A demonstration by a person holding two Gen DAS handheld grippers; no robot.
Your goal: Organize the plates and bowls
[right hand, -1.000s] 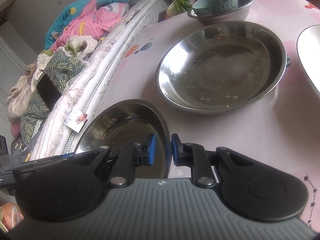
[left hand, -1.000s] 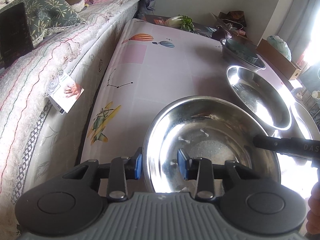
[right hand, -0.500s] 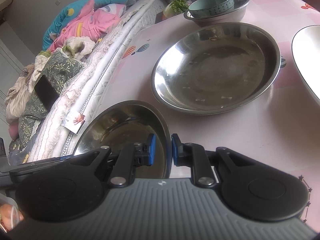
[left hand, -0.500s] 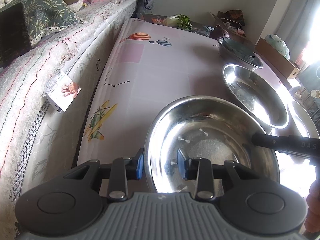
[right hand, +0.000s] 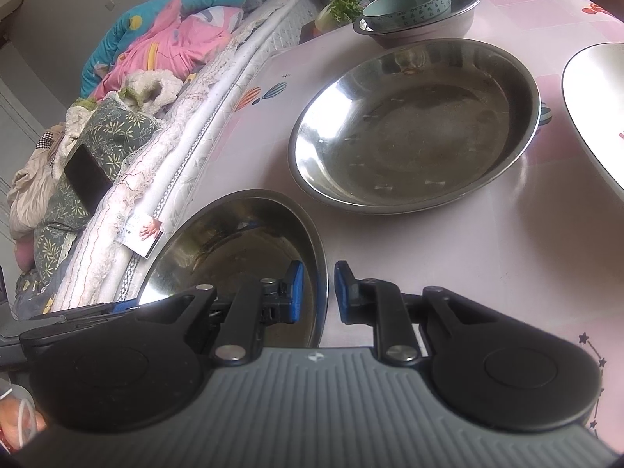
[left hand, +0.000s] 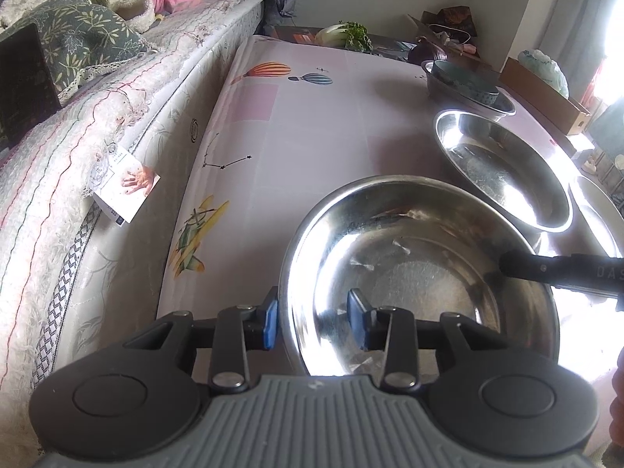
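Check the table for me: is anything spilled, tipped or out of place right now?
Nothing spilled or tipped. The steel bowl straddled by both grippers sits at the table's near edge. One oddity: a card hangs off the mattress edge.
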